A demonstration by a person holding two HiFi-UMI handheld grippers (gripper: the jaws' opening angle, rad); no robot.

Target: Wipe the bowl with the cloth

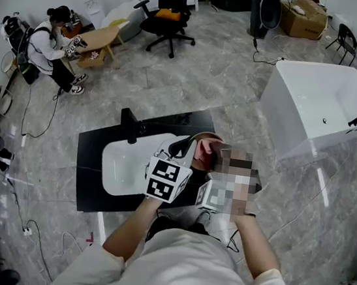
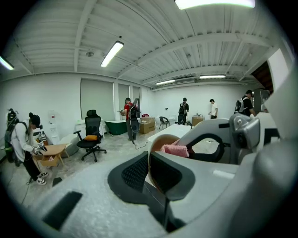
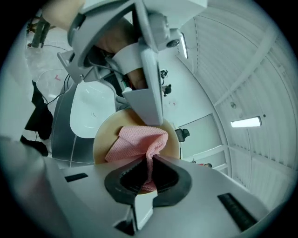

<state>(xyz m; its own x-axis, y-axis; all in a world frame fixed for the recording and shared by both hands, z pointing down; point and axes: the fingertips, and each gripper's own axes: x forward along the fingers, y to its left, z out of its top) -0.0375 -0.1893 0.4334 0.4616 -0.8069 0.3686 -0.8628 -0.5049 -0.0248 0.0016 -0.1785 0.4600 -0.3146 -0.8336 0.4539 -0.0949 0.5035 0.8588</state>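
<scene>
Pink cloth, pinched in the closed right tongs, sits inside the tan bowl, whose rim the left tongs clamp above the black counter; wiping looks under way, and the next move likely calls for sweeping round the wall.

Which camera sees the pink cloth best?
The right gripper view: the pink cloth spreads across the bowl, pinched in the right gripper. The left gripper view shows only a corner of it; the head view, a small patch.
</scene>
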